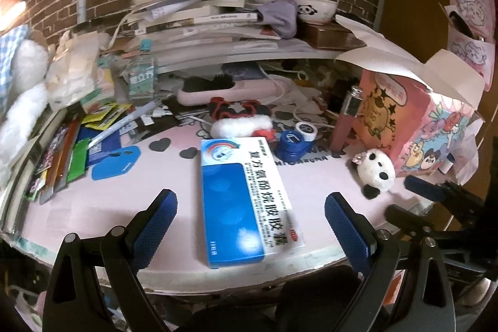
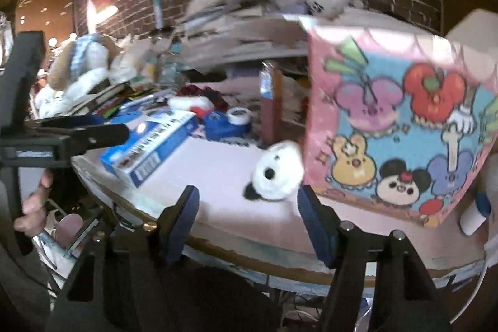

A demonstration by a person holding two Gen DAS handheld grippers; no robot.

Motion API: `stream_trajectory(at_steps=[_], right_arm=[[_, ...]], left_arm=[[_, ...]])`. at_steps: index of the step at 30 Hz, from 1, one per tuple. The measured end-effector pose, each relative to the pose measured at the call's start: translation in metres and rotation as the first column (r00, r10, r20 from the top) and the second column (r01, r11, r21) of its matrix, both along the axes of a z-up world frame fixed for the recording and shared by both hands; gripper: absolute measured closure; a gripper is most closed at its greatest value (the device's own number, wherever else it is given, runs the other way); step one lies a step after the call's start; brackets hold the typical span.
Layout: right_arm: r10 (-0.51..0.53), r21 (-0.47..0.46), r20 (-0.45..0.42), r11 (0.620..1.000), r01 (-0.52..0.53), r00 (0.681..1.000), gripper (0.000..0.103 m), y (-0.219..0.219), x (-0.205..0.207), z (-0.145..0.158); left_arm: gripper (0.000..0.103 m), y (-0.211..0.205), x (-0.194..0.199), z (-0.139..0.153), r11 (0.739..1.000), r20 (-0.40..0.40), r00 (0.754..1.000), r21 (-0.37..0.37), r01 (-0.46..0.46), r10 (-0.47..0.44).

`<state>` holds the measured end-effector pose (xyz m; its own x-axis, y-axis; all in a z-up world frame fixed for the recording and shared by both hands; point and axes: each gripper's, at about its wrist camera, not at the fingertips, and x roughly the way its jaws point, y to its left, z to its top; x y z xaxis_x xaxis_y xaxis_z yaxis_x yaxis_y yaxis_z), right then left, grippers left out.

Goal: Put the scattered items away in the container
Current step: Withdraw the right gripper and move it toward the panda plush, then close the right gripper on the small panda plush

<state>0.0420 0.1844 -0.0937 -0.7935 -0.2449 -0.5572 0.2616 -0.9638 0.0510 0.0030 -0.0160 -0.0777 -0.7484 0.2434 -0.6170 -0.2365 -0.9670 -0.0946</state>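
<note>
A blue and white medicine box lies lengthwise on the pink table mat. My left gripper is open, with one pad on each side of the box's near end and neither touching it. The pink cartoon-printed container stands at the right with its top flaps up. A small panda plush lies against the container's front corner. My right gripper is open just short of the plush, gripping nothing. A blue and white lens case sits behind the medicine box.
Books, packets and a blue card crowd the left side. A pile of books and a panda bowl stand at the back against the brick wall. A fluffy white and red item lies mid-table. The table edge runs just under the right gripper.
</note>
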Motion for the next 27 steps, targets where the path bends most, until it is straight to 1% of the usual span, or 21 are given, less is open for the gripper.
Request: stream_trajectory(at_steps=[3, 9, 20, 22, 24, 27], right_arm=[[-0.007, -0.007, 0.012, 1.0, 0.007, 1.0, 0.04, 0.002, -0.007, -0.006], [-0.002, -0.027, 0.033, 1.0, 0.003, 0.999, 0.04, -0.002, -0.02, -0.013], [-0.009, -0.04, 0.021, 0.999, 0.01, 1.0, 0.04, -0.008, -0.039, -0.018], [-0.006, -0.035, 0.006, 0.999, 0.006, 1.0, 0.043, -0.01, -0.042, -0.019], [0.001, -0.032, 0.002, 1.0, 0.0, 1.0, 0.052, -0.012, -0.045, -0.019], [0.007, -0.018, -0.011, 1.0, -0.007, 1.0, 0.056, -0.017, -0.051, -0.02]], left_arm=[[0.008, 0.003, 0.002, 0.001, 1.0, -0.006, 1.0, -0.006, 0.012, -0.012], [0.008, 0.004, 0.002, 0.002, 1.0, -0.006, 1.0, -0.01, 0.006, -0.006], [0.008, -0.002, 0.0, 0.0, 1.0, -0.001, 1.0, -0.009, -0.004, 0.004], [0.008, -0.003, 0.0, 0.0, 1.0, 0.0, 1.0, -0.01, -0.005, 0.005], [0.008, -0.003, 0.0, -0.001, 1.0, 0.002, 1.0, -0.008, -0.006, 0.006], [0.008, -0.003, 0.0, -0.001, 1.0, 0.002, 1.0, -0.007, -0.007, 0.007]])
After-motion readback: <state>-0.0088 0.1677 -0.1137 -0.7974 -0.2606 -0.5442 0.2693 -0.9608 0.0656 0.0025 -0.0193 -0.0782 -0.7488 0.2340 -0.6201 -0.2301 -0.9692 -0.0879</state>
